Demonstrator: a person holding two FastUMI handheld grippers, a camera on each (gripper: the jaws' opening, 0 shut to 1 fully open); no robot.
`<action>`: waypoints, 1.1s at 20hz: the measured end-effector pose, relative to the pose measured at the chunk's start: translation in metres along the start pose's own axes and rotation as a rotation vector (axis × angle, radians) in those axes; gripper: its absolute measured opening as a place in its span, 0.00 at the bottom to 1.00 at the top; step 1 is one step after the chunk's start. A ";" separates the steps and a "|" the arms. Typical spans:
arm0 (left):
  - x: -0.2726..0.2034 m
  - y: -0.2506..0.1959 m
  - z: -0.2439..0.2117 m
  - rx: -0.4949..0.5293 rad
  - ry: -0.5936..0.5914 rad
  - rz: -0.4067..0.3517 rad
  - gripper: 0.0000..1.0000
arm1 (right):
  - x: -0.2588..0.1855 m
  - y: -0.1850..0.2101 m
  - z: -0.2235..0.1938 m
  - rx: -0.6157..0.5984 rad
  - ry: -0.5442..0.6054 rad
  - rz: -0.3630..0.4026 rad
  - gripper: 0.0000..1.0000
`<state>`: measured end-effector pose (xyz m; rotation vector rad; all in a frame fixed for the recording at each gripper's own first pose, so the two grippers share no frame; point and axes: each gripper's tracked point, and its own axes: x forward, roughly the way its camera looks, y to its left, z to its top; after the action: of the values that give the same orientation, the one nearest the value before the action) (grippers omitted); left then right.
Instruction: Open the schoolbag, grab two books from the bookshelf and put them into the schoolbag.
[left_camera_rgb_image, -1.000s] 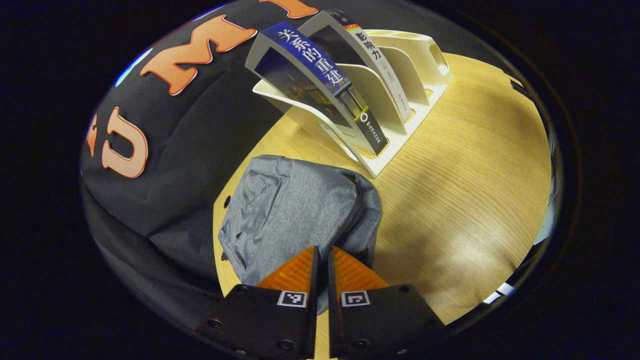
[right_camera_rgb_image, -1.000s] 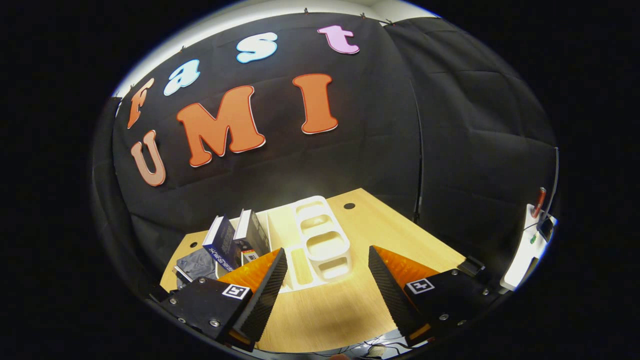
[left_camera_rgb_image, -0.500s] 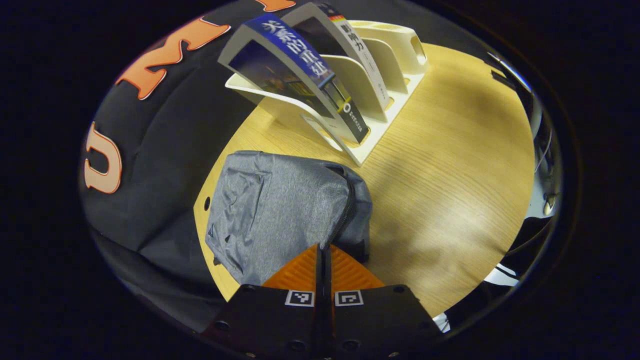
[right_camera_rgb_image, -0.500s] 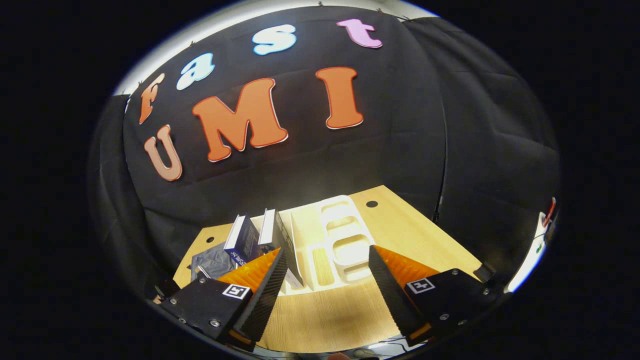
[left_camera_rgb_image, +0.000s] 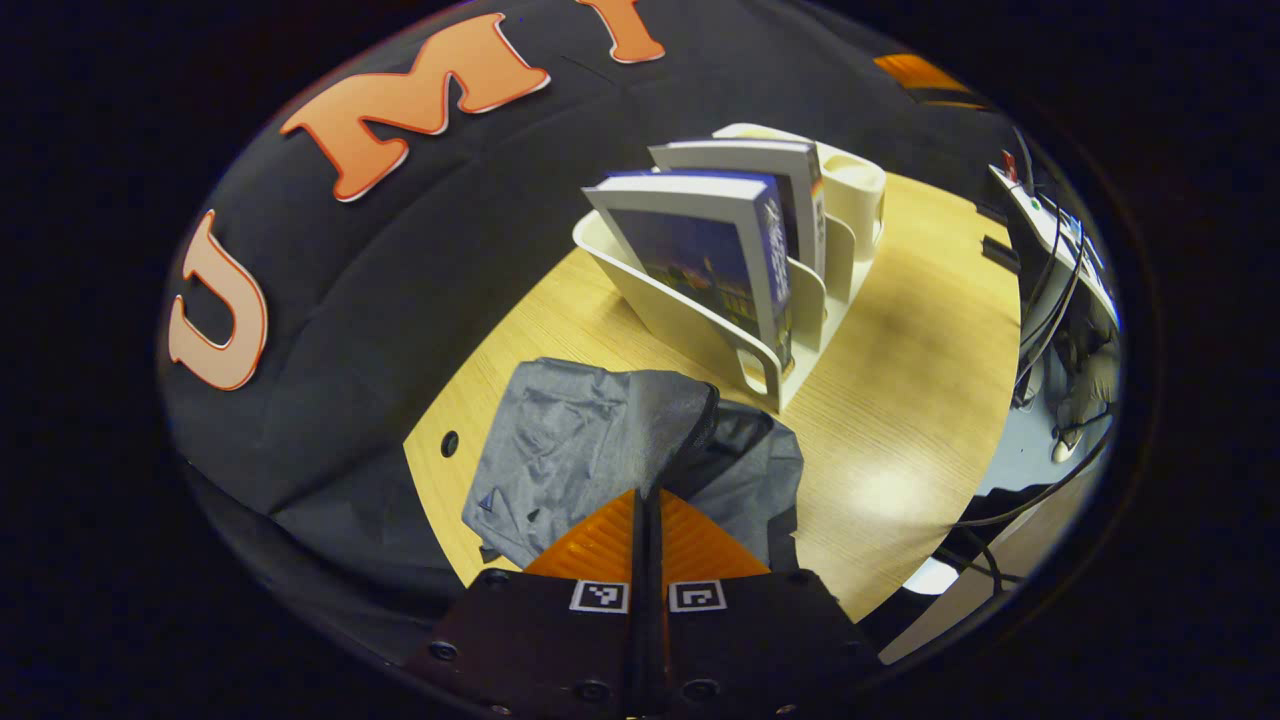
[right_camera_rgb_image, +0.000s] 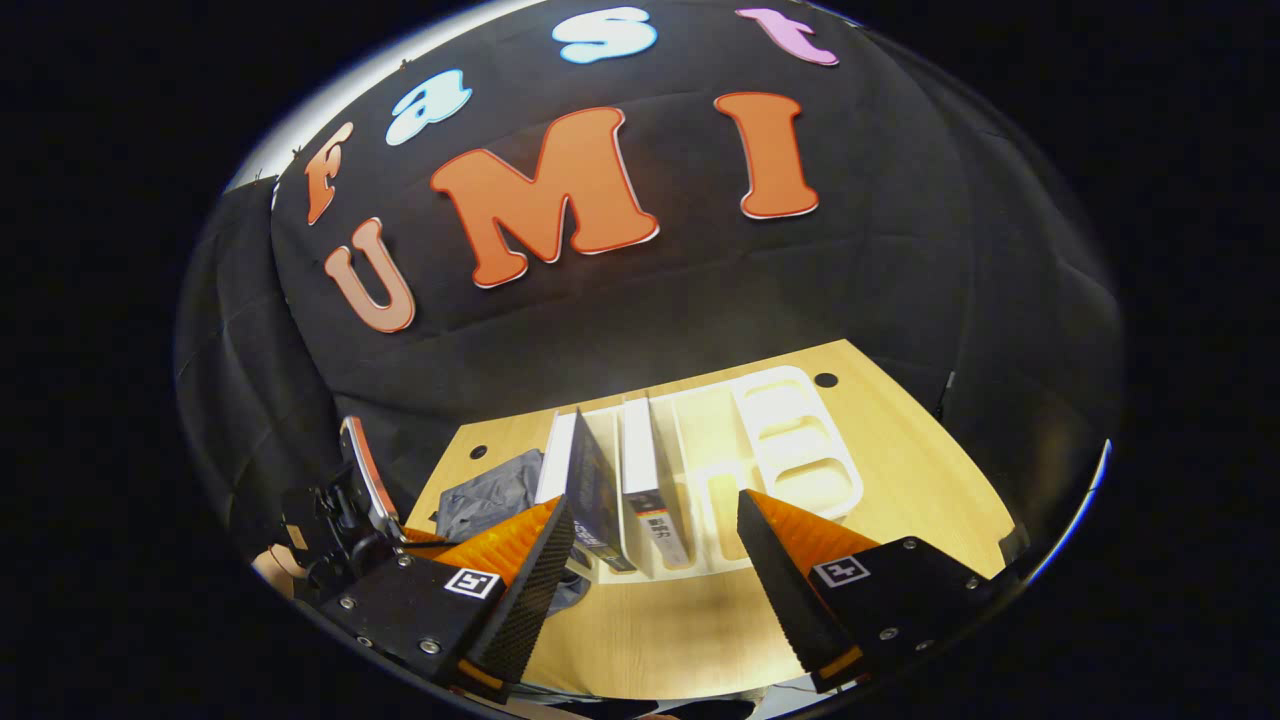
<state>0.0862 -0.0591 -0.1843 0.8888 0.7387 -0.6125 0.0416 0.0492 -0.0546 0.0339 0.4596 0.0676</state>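
On the wooden worktop lies the grey schoolbag, and its zipper opening shows a dark gap along the edge that faces the bookshelf. The left tongs are clenched right at this zipper line; whether they pinch the zipper pull, I cannot tell. Just behind the bag stands the cream bookshelf with several slots. The blue book leans in the slot closest to the bag, and the white book is in the slot behind it. The other slots hold nothing. The right tongs are released with a wide gap and hang above the worktop in front of the shelf, near both books, touching nothing.
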 end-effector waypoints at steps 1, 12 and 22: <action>-0.006 0.014 0.006 -0.009 -0.024 -0.001 0.01 | 0.004 0.012 0.006 -0.029 0.011 -0.001 0.98; -0.017 0.094 0.037 -0.209 -0.192 -0.068 0.01 | 0.084 0.117 0.048 -0.222 0.223 -0.012 0.98; -0.005 0.110 0.040 -0.353 -0.204 -0.116 0.01 | 0.180 0.102 -0.001 -0.293 0.525 -0.096 0.99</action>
<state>0.1767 -0.0375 -0.1133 0.4536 0.6893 -0.6407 0.1960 0.1639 -0.1301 -0.2998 0.9706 0.0485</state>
